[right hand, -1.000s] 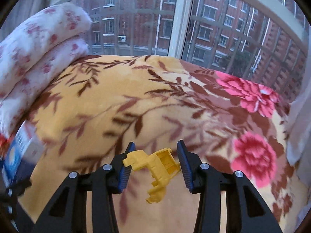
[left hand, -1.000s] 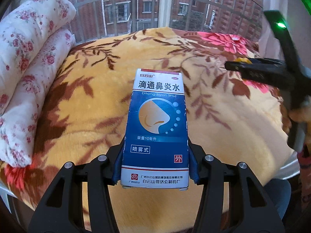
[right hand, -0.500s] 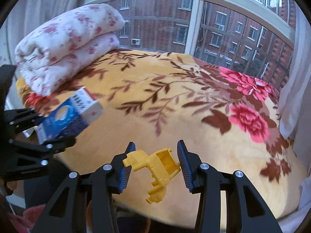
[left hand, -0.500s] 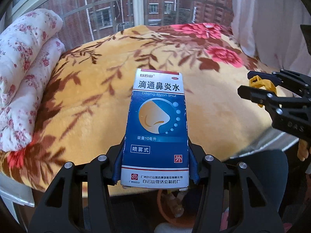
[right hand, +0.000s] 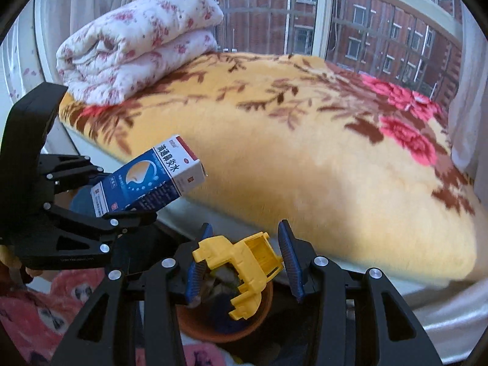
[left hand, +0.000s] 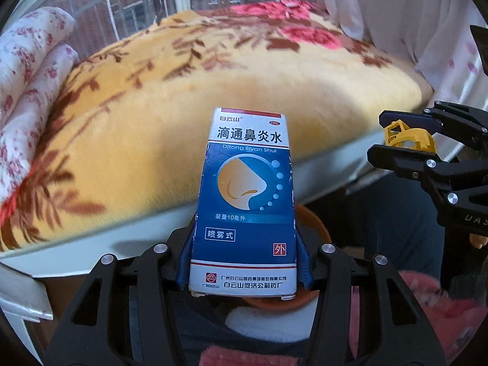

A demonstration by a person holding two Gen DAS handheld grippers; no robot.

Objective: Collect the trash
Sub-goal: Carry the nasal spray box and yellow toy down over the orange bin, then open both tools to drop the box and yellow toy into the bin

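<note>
1. Behind everything, a bed (right hand: 305, 158) with a yellow flowered blanket (left hand: 189, 97) stands under a barred window (right hand: 305, 15); a folded quilt (right hand: 137, 42) lies at its far left corner.
2. Left gripper (left hand: 244, 262) pinches a blue medicine box (left hand: 245, 201) upright, off the bed's near edge.
3. Right gripper (right hand: 241, 262) clamps a yellow plastic piece (right hand: 241, 271), held over an orange bin (right hand: 225, 320), which seems to hold scraps.

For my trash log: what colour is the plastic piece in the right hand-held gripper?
Yellow. The plastic piece shows best in the right wrist view.
</note>
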